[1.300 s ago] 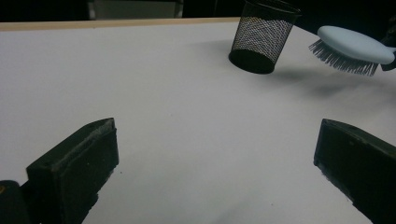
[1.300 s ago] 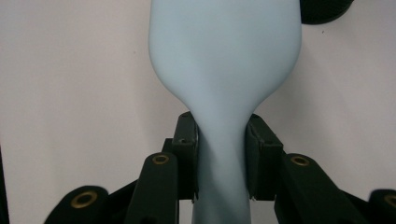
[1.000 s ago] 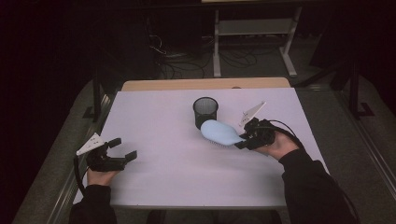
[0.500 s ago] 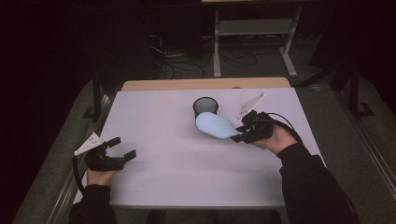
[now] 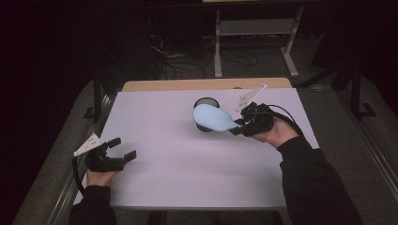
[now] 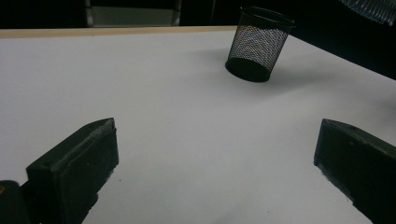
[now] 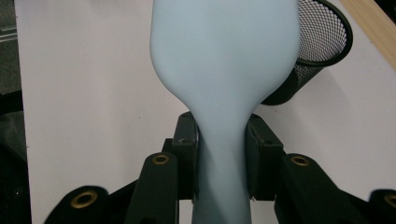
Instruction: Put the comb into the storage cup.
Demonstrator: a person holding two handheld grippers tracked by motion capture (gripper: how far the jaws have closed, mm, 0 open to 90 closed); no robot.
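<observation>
My right claw (image 5: 238,127) is clenched on the narrow neck of a pale blue bottle (image 5: 212,117). In the high view the bottle lies nearly level, held clear of the table (image 5: 187,173), with its wide end over the near rim of the black mesh cup (image 5: 205,101). I cannot tell from there whether bottle and cup touch.

The right gripper view gives me the grip itself: both jaws press the bottle's (image 7: 224,65) neck from either side, and the body flares out beyond them. The cup (image 7: 310,56) sits behind and to the right in this view, partly hidden by the bottle. A strip of wooden edge (image 7: 373,28) runs past the white sheet at the upper right.

My left claw (image 5: 123,149) is released, jaws spread wide, holding nothing. It sits at the near left of the table, well apart from the cup and bottle, with the grey plate (image 5: 87,144) on top of it.

The left gripper view shows what the high view does not: the cup (image 6: 258,44) side-on, standing upright on the white surface, and I see no contents through the mesh. The two jaws frame bare table between them. At the top right corner a blurred pale blue shape (image 6: 371,8) hangs above the cup, probably the bottle, though too cropped to be sure.

The high view adds the dark floor and a metal stand (image 5: 256,33) beyond the table's far side.
</observation>
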